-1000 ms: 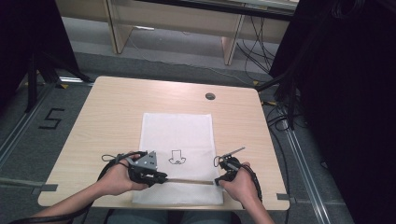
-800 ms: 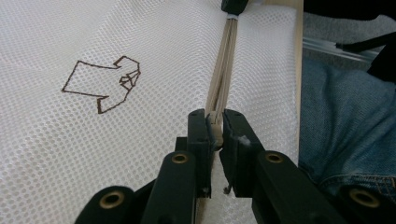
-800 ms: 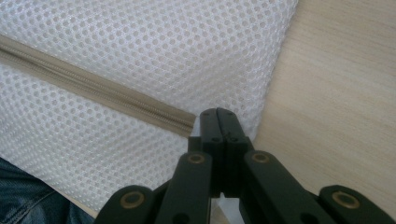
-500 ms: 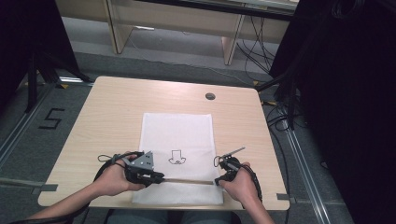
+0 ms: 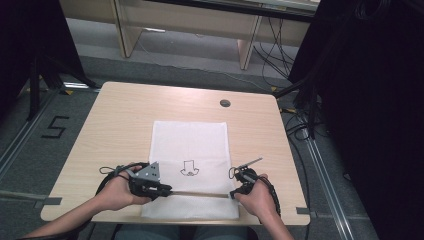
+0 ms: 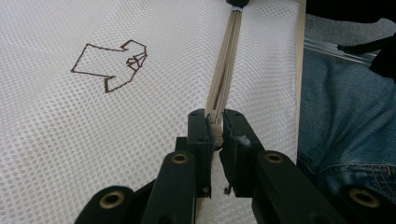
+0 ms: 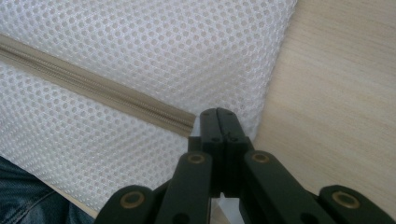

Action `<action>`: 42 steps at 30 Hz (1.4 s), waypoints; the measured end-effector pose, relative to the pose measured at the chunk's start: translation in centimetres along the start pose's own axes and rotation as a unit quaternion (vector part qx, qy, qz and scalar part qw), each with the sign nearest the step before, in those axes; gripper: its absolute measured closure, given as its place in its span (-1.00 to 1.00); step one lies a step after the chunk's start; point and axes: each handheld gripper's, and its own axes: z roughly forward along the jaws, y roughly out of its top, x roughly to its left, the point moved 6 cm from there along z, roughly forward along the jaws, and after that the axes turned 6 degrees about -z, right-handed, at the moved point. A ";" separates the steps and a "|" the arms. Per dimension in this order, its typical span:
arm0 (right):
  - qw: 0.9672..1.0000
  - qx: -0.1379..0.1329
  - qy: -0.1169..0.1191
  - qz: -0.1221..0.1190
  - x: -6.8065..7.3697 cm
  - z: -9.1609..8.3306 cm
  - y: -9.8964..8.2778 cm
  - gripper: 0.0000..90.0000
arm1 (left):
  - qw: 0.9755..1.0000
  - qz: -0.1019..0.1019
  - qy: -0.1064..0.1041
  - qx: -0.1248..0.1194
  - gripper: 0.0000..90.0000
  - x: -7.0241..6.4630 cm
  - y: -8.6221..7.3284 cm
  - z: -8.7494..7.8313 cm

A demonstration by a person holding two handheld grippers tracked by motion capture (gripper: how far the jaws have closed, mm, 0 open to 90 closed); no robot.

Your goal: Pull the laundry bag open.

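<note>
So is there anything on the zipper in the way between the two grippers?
Nothing visible. The zipper runs bare across the white mesh bag from the left hand-held gripper, shut on its near end, to the right hand-held gripper, shut at the bag's edge.

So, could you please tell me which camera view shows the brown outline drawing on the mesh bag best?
The left gripper view: the drawing is large and sharp on the white mesh bag, every line clear. The high view shows the same drawing whole but tiny. The right gripper view looks at mesh, the tan zipper and bare table instead.
</note>
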 end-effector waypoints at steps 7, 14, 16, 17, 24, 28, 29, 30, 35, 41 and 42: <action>1.000 0.002 0.002 0.004 0.1 0.0 0.0 1.00 | 1.000 -0.011 0.005 -0.007 0.81 0.5 -0.5 -0.9; 1.000 -0.001 -0.001 0.002 0.0 0.0 0.0 1.00 | 1.000 -0.019 0.015 -0.012 0.81 1.0 -1.2 -2.1; 1.000 0.000 -0.001 0.002 0.0 0.0 0.0 1.00 | 1.000 -0.019 0.019 -0.010 0.81 1.2 -1.4 -2.5; 1.000 0.001 0.000 0.002 0.0 0.0 0.0 1.00 | 0.999 -0.027 0.017 -0.017 0.81 1.2 -1.7 -2.6; 1.000 0.000 -0.001 0.002 0.0 0.0 0.0 1.00 | 0.999 -0.033 0.026 -0.014 0.81 1.7 -2.5 -3.5; 1.000 0.000 0.000 0.002 0.0 0.0 0.0 1.00 | 0.999 -0.039 0.031 -0.016 0.81 2.0 -3.0 -4.0; 1.000 0.000 -0.001 0.002 0.0 0.0 0.0 1.00 | 0.998 -0.040 0.037 -0.016 0.81 2.2 -3.2 -4.3; 1.000 0.000 -0.001 0.003 0.0 0.0 0.0 1.00 | 0.998 -0.045 0.038 -0.019 0.81 2.3 -3.4 -4.4; 1.000 0.001 0.001 0.005 0.1 0.0 0.0 1.00 | 0.997 -0.060 0.044 -0.022 0.81 2.9 -4.4 -5.2; 1.000 0.000 -0.001 0.003 0.0 0.0 0.0 1.00 | 0.996 -0.067 0.058 -0.020 0.81 3.5 -5.3 -5.9; 1.000 0.000 -0.001 0.003 0.0 0.0 0.0 1.00 | 0.996 -0.064 0.057 -0.025 0.81 3.6 -5.3 -6.0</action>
